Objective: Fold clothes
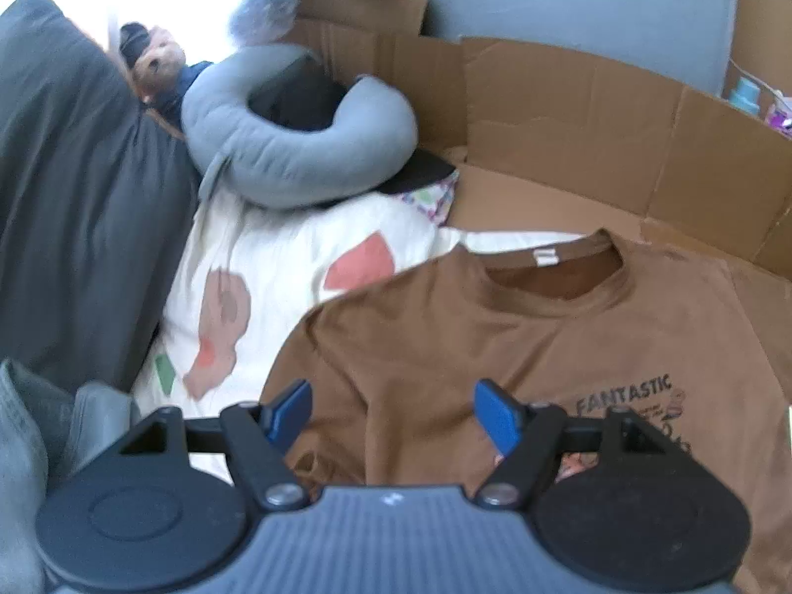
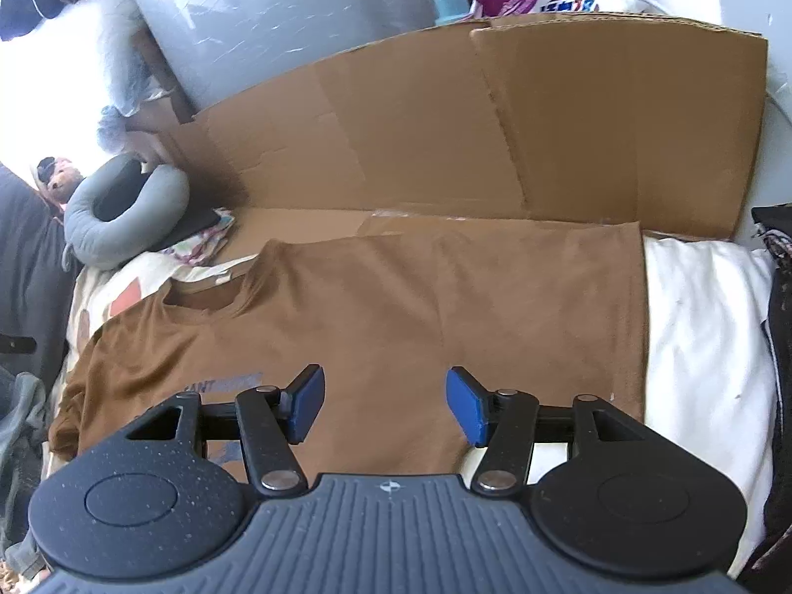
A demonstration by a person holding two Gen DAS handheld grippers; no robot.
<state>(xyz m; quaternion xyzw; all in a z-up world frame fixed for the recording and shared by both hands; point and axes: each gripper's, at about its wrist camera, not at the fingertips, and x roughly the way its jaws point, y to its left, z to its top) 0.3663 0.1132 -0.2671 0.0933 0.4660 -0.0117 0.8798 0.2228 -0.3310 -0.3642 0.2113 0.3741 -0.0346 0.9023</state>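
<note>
A brown T-shirt (image 1: 569,346) with a black "FANTASTIC" print lies spread flat on the bed, collar toward the upper left. My left gripper (image 1: 393,416) hangs open above its shoulder and sleeve area, blue pads apart, nothing between them. In the right wrist view the same T-shirt (image 2: 420,307) stretches across the bed with its hem at the right. Over its lower body my right gripper (image 2: 386,406) stands open, and no cloth is caught between the blue pads.
A grey U-shaped pillow (image 1: 297,148) and a plush toy (image 1: 158,59) sit at the head end. Flattened cardboard (image 2: 495,138) stands behind the shirt. A dark grey cushion (image 1: 74,198) is at the left, white bedding (image 2: 703,346) at the right.
</note>
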